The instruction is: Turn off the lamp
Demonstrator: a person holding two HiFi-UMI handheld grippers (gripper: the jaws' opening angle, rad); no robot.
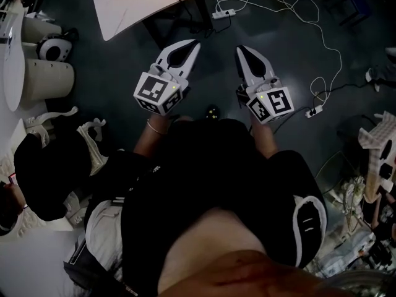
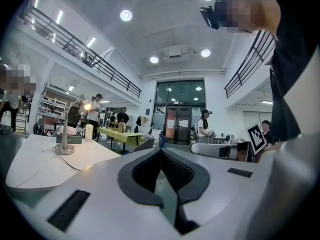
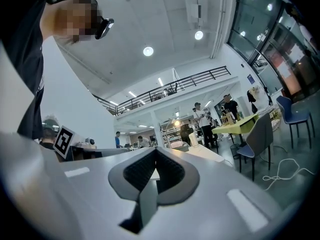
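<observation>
Currently the left claw [image 1: 193, 44] and the right claw [image 1: 240, 49] are held side by side in front of the person, above a dark floor [image 1: 117, 67]. The left claw [image 2: 161, 151] is seen closed, its dark ribbed pads meeting at the tips with nothing caught between them. The right claw [image 3: 156, 150] is likewise closed and empty. Each claw carries a cube with black-and-white square markers [image 1: 158, 92]; only block patterns are printed on them, and no words. A slim silver desk lamp with a round base [image 2: 64, 148] is seen standing upright on a white round-edged surface [image 2: 35, 159], ahead and to the left of the left claw and well apart from both claws. Its head is lit, shown as a warm glow in the left gripper view and as a small bright spot [image 3: 176, 122] in the right gripper view. A thin dark cord [image 2: 67, 163] is trailed across the surface from the base. An edge of the white surface [image 1: 136, 2] is shown at the top of the head view, and beside it a white power strip [image 1: 224, 13] with loose white cables [image 1: 309, 17] is laid on the floor. A yellow-green table [image 2: 120, 134] with people standing near it is shown further back. A small blue sign [image 2: 149, 111] is fixed beside the glass doors, its print too small to be read.
</observation>
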